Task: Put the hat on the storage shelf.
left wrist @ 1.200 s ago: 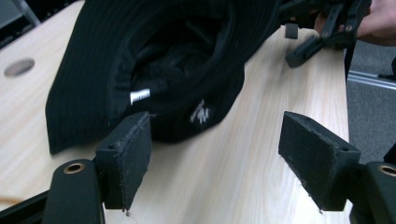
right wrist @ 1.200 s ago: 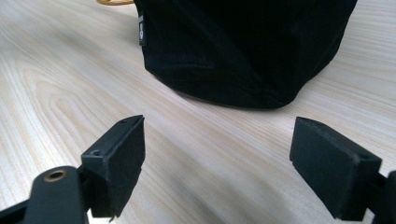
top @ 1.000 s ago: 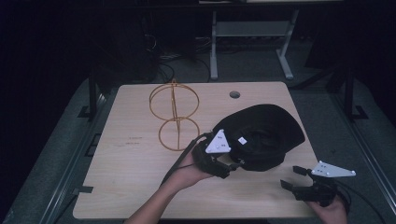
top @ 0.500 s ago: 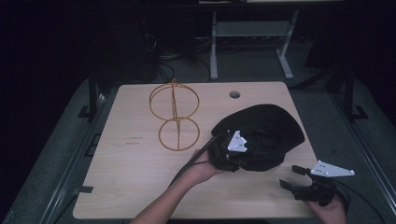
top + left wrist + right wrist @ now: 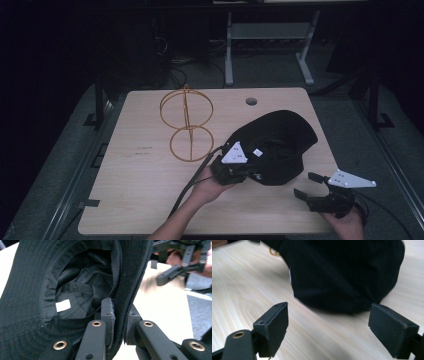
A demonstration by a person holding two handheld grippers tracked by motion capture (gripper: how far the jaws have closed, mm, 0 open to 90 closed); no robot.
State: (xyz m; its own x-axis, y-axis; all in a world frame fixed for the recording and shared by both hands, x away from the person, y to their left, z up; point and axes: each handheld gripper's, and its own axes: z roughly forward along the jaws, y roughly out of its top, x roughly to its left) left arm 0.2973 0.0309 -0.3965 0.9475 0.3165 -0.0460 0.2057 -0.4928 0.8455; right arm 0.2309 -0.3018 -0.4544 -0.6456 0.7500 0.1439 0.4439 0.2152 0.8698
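Now the left tool pinches the brim of the black hat, which lies on the table just beside the wire stand. Lift gently, keeping the brim deep between the pads. Its jaws have just been closing and it has moved further in onto the hat. Near the hat, the right tool stays spread, empty.

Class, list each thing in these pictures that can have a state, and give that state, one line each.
Hat: lying on the table, brim pinched, inside showing.
Left tongs: shut on the hat's brim, having just closed.
Right tongs: open, nothing between them, near the hat.
Wire stand: upright, bare, apart from the hat.
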